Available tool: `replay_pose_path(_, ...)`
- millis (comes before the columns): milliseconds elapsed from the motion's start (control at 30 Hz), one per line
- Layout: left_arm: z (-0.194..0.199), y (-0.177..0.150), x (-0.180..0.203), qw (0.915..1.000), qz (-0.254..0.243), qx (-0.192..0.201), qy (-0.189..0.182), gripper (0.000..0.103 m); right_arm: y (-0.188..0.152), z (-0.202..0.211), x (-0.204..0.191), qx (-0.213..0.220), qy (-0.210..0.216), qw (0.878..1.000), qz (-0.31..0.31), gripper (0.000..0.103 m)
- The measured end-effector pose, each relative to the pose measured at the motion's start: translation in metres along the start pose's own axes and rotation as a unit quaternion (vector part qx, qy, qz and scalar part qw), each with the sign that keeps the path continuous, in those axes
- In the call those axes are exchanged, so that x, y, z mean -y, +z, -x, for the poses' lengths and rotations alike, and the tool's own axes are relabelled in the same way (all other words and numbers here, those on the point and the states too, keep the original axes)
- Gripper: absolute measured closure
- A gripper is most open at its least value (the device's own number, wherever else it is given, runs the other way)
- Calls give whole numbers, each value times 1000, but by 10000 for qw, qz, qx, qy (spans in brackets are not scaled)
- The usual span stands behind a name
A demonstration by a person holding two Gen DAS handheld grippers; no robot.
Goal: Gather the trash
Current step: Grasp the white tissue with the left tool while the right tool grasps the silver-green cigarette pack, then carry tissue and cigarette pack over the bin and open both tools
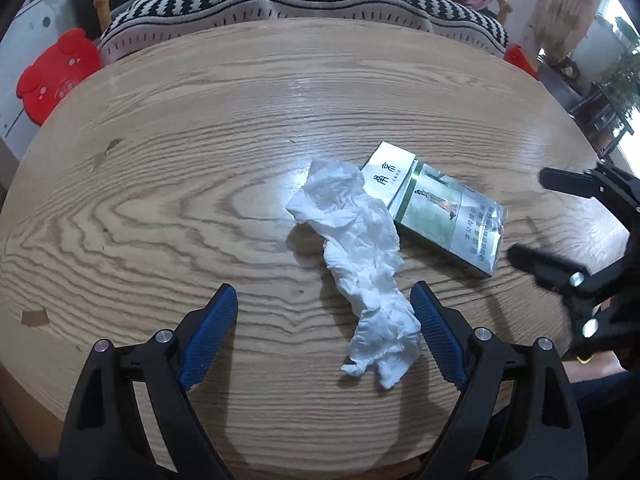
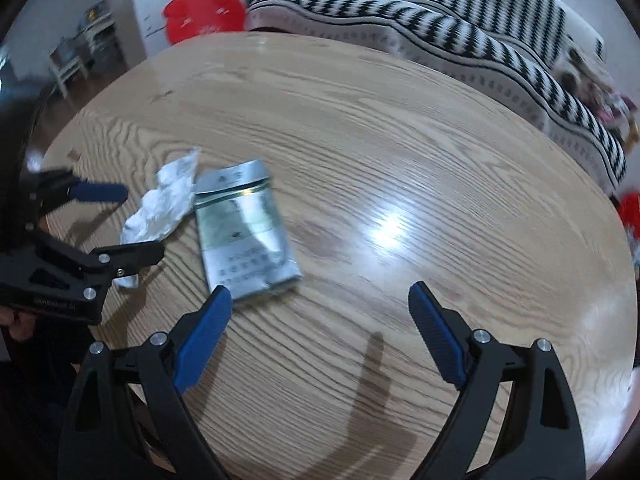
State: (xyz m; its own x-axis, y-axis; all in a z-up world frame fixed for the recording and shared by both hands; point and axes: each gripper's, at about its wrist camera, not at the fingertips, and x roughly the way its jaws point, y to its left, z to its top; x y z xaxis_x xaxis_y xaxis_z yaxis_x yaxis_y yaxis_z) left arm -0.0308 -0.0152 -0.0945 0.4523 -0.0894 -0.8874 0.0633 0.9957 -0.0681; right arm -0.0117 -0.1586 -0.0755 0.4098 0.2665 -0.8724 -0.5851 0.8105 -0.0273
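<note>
A crumpled white tissue [image 1: 360, 256] lies on the round wooden table [image 1: 160, 200], its near end between my left gripper's open fingers. My left gripper [image 1: 324, 300] is open and empty just above the table. A green and white cigarette pack [image 1: 436, 208] lies flat right beside the tissue. In the right wrist view the pack [image 2: 244, 232] lies just ahead of my open, empty right gripper [image 2: 320, 296], near its left fingertip, with the tissue [image 2: 164, 200] to its left. The right gripper [image 1: 532, 220] also shows at the right edge of the left view, and the left gripper [image 2: 132, 220] at the left of the right view.
A sofa with a black and white zigzag cover [image 1: 304, 0] stands behind the table. A red plastic stool [image 1: 56, 68] is at the far left on the floor. Plants and a shelf [image 1: 608, 92] stand at the far right by a window.
</note>
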Motion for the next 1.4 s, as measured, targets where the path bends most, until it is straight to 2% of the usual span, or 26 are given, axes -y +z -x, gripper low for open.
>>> replay_pose_path(167,0,5,-2,9998,-69,46,-185,17,7,-17,-13,-89,73,9998,145,15)
replay_pose_path(333,-1,6,-3,9998,-169,89,-109,22,7,-25,-22,-123,80,9993,343,15)
replay_pose_path(467,1,7,-1,9996,-243,158,-69,42,9,-28,-27,-78,212,9992,344,17)
replay_pose_path(500,2,7,0,9995,-266,177,-58,52,10,-29,-26,-84,286,9991,311,25)
replay_pose_path(533,3,7,1,9994,-284,186,-26,57,12,-28,-25,-96,416,9988,234,31)
replay_pose_path(567,3,7,1,9993,-317,197,13,68,13,-26,-23,-84,460,9988,160,43)
replay_pose_path(600,4,7,1,9992,-334,199,-9,79,14,-25,-22,-103,446,9989,139,42)
replay_pose_path(667,5,7,2,9993,-318,167,-82,84,12,-22,-20,-110,451,9989,72,43)
replay_pose_path(933,20,16,23,9979,-565,205,-241,86,9,21,19,255,337,9970,-643,43)
replay_pose_path(1067,32,30,36,9963,-649,224,-511,86,1,39,45,353,125,9946,-968,43)
replay_pose_path(1233,47,53,57,9932,-1010,376,-446,86,-17,59,78,434,-126,9890,-1406,43)
replay_pose_path(1400,43,69,79,9907,-1220,531,-285,86,-44,76,116,443,-412,9800,-1894,43)
